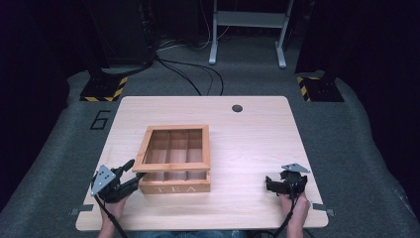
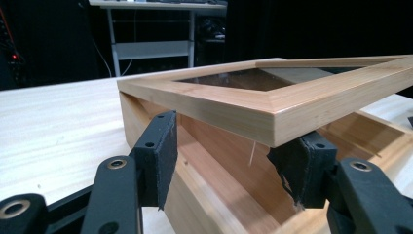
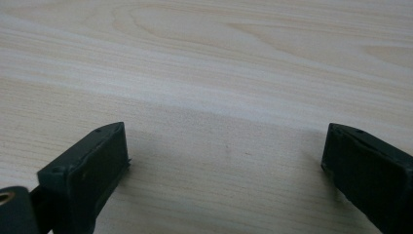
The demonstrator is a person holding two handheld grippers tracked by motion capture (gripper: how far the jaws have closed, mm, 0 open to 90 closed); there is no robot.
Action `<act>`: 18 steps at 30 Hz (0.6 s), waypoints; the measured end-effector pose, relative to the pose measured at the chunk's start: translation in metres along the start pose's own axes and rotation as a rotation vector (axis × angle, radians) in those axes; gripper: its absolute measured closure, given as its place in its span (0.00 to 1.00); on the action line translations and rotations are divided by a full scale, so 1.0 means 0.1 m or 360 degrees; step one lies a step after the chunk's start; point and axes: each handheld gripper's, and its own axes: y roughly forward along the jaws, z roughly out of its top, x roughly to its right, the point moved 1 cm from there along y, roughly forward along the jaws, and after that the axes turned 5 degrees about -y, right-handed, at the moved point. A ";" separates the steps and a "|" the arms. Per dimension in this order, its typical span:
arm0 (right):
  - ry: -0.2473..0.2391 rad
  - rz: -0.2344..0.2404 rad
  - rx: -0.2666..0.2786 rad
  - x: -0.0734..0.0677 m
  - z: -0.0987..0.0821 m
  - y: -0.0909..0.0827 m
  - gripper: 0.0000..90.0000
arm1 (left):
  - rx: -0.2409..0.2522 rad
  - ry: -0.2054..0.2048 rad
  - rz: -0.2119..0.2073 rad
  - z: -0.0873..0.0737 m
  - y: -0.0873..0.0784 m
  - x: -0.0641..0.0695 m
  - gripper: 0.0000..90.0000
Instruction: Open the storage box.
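Note:
A wooden tea box [image 1: 174,188] marked "TEA" stands left of the table's middle, with empty compartments inside. Its glass-paned lid [image 1: 173,166] is tilted, raised off the box [image 2: 146,114] at the near side. My left gripper [image 1: 134,169] is at the box's front left corner. In the left gripper view its jaws [image 2: 229,165] stand apart under the lid's corner [image 2: 234,105], one pad [image 2: 158,156] on either side, and the lid's edge lies over the right pad [image 2: 302,165]. My right gripper [image 1: 269,184] rests near the table's front right, open over bare wood [image 3: 224,165].
The light wooden table [image 1: 247,139] has a dark round hole [image 1: 237,108] near its far edge. Grey carpet surrounds it, with cables, stand bases and a white desk frame [image 1: 247,29] beyond.

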 end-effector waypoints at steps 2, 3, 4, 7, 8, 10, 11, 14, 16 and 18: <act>-0.0004 0.0001 0.0002 0.00 0.00 0.00 0.03 | 0.0011 0.0004 -0.0002 0.04 0.01 0.00 0.48; 0.0000 0.0000 -0.0001 0.00 0.00 0.00 0.03 | 0.0020 0.0004 0.0011 0.05 0.01 0.00 0.48; -0.0005 0.0001 0.0002 0.00 0.00 0.00 0.03 | 0.0020 0.0009 0.0012 0.08 0.02 -0.01 0.48; 0.0001 0.0000 -0.0002 0.00 0.00 0.00 0.03 | 0.0030 0.0016 0.0009 0.15 0.05 -0.02 0.48; -0.0001 0.0001 -0.0001 0.00 0.00 0.00 0.03 | 0.0042 0.0011 0.0005 0.17 0.06 -0.02 0.48; -0.0001 0.0001 0.0000 0.00 0.00 0.00 0.03 | 0.0040 0.0019 0.0003 0.21 0.07 -0.03 0.49; 0.0001 0.0000 -0.0002 0.00 0.00 0.00 0.03 | 0.0057 0.0016 0.0005 0.23 0.08 -0.03 0.49; 0.0001 0.0001 -0.0002 0.00 0.00 0.00 0.03 | 0.0068 0.0014 0.0014 0.28 0.09 -0.03 0.49; -0.0001 0.0002 0.0000 0.00 0.00 0.00 0.03 | 0.0072 0.0030 0.0016 0.32 0.10 -0.03 0.50; 0.0002 0.0000 -0.0002 0.00 0.00 0.00 0.03 | 0.0084 0.0034 0.0013 0.35 0.11 -0.03 0.52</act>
